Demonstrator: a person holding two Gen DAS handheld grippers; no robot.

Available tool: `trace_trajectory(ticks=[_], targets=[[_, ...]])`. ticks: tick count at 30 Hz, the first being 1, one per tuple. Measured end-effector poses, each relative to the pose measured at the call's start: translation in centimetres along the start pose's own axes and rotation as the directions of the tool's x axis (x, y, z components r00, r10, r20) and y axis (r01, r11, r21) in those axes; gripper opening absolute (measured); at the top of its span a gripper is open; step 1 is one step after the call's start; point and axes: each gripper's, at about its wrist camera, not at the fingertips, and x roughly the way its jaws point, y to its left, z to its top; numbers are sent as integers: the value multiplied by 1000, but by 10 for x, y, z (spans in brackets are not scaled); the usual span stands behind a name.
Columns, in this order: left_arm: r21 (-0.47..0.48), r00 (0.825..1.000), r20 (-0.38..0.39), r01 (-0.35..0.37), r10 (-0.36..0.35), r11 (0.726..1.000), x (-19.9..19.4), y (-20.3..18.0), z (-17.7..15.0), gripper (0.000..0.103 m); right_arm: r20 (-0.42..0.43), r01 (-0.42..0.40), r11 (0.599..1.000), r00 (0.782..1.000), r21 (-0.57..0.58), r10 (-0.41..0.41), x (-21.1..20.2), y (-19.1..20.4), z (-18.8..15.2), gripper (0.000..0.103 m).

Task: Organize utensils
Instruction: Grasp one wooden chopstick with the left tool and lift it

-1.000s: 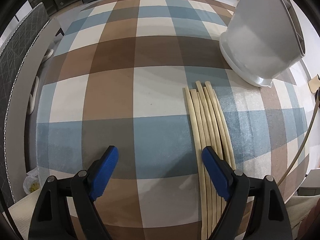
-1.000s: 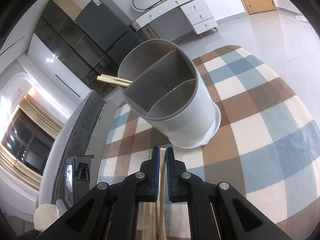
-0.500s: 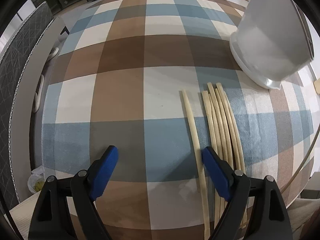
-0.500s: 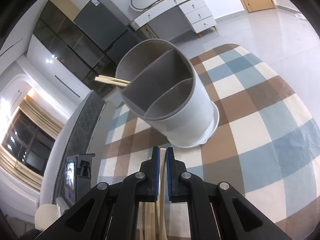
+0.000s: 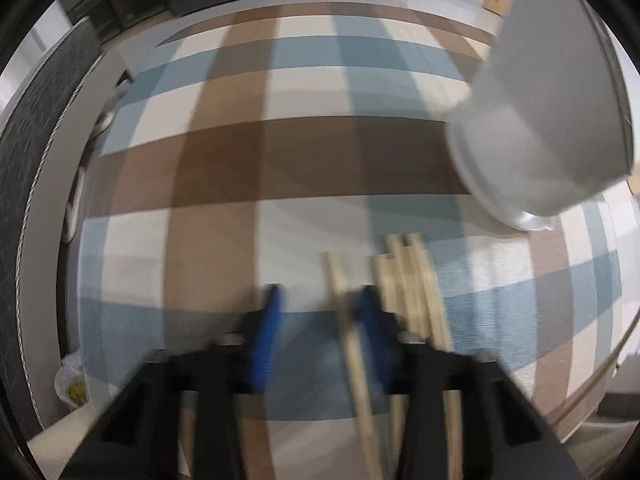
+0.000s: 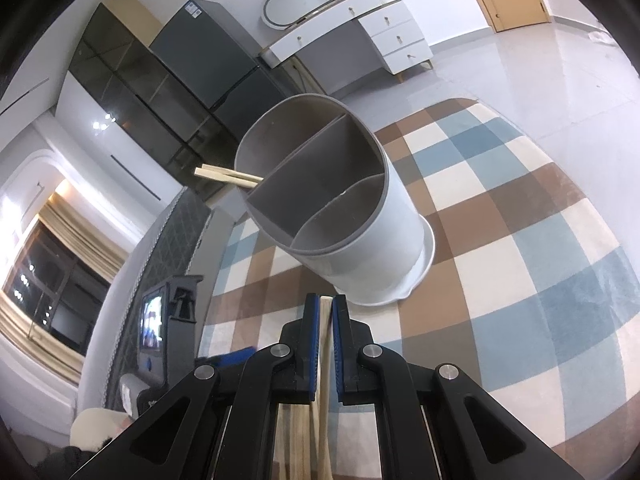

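Several pale wooden chopsticks lie side by side on the checked cloth. One chopstick lies apart to their left, between the blue pads of my left gripper, whose jaws are part-way in, with a gap around it; the view is blurred. My right gripper is shut on a chopstick and holds it just before the grey-white utensil holder, also in the left wrist view. The holder has three compartments; two chopsticks stick out of the far left one.
The table wears a brown, blue and cream checked cloth. A grey quilted chair back stands at the left edge. A dark stand with a small screen sits at the table's left. A fridge and a white dresser stand beyond.
My left gripper has narrowed sharply around the lone chopstick and moved, blurring the view. The right gripper has held its chopstick nearly still before the holder.
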Motion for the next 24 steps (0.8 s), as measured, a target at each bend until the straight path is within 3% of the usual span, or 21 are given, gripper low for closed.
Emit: trace_trajectory(ticks=[2, 7, 11, 13, 18, 21, 24], targets=[[10, 1000, -9, 13, -13, 1000, 0, -7, 2, 2, 1, -10, 1000, 1000, 0, 10, -1, 1, 2, 6], [8, 998, 15, 56, -57, 998, -6, -8, -2, 1, 28, 11, 997, 1000, -71, -9, -10, 12, 0, 6], [19, 991, 96, 96, -97, 995, -38, -11, -17, 1, 56, 9, 996, 998, -87, -4, -22, 19, -2, 6], [27, 979, 163, 118, -121, 993, -60, -9, -24, 1, 76, 15, 994, 997, -108, -7, -29, 26, -5, 6], [56, 923, 349, 152, -162, 987, -120, -3, -52, 1, 125, 29, 980, 992, -195, -4, -46, 51, -15, 6], [69, 895, 408, 166, -180, 984, -142, -4, -64, 1, 153, 32, 973, 988, -230, 4, -56, 63, -24, 6], [69, 883, 430, 174, -187, 982, -152, -1, -63, 1, 170, 42, 967, 985, -251, 1, -62, 71, -29, 6]])
